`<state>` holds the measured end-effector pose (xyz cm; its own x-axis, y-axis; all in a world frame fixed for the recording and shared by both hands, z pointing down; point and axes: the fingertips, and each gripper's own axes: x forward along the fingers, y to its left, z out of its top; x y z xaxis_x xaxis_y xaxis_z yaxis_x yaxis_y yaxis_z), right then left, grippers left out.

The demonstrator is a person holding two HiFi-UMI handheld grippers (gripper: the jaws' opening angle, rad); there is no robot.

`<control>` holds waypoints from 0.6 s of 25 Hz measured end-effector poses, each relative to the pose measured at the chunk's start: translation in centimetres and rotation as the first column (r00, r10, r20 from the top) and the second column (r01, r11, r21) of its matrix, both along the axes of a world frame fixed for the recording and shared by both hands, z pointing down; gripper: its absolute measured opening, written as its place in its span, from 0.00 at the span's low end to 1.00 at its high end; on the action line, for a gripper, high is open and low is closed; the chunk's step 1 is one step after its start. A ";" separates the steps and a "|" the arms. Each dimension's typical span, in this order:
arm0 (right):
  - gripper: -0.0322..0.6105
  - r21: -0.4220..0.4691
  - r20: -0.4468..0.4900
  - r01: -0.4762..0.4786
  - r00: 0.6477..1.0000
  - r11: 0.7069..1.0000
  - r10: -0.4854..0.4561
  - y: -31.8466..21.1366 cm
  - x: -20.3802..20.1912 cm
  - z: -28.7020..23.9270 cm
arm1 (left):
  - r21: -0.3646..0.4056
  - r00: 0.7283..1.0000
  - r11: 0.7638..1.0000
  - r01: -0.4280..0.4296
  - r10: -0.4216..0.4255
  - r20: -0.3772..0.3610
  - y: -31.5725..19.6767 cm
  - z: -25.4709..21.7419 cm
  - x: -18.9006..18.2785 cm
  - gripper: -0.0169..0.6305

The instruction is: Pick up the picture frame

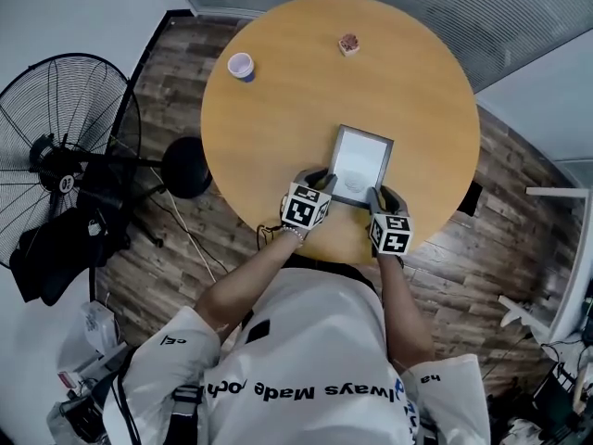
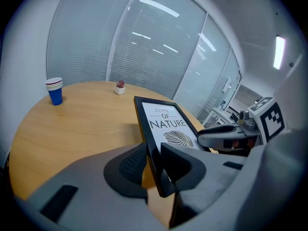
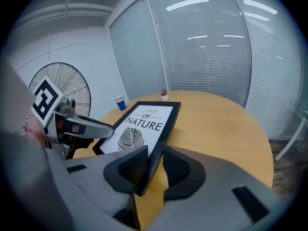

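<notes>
Left gripper [image 1: 322, 182] clamped on picture frame [image 1: 362, 160] near-left corner; right gripper [image 1: 374, 197] clamped on near-right corner. Cup stack [image 1: 241, 66] far left on bench [image 1: 278, 128], contents unclear.

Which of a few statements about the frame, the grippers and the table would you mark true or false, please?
1. The left gripper and right gripper each clamp a near corner of the frame. True.
2. The cup stands on the frame. False: it stands on the table, well apart from the frame.
3. The frame's print reads "Love of Nature". True.
4. The pot sits between the left gripper's jaws. False: it stands at the table's far side.
5. The fan stands on the table. False: it stands on the floor, to the table's left.
</notes>
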<state>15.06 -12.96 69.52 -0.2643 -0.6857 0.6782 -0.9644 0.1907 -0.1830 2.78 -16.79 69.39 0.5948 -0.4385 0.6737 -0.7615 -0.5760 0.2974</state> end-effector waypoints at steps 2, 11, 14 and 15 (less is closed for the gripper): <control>0.22 0.010 -0.003 -0.001 1.000 1.000 0.001 0.2 0.0 -0.7 | 0.006 1.000 1.000 0.005 -0.005 -0.006 0.3 -0.7 -0.1 0.19; 0.22 0.064 -0.011 0.013 1.000 0.998 -0.012 0.8 0.1 -4.0 | 0.040 0.999 0.999 0.022 -0.021 -0.031 1.0 -3.6 0.0 0.19; 0.22 0.075 -0.022 0.017 1.000 0.997 -0.015 1.0 0.1 -5.0 | 0.050 0.999 0.998 0.030 -0.028 -0.039 1.3 -4.7 0.0 0.19; 0.22 0.079 -0.023 0.018 1.000 0.997 -0.016 1.0 0.2 -5.4 | 0.054 0.999 0.998 0.033 -0.031 -0.042 1.4 -5.0 0.0 0.19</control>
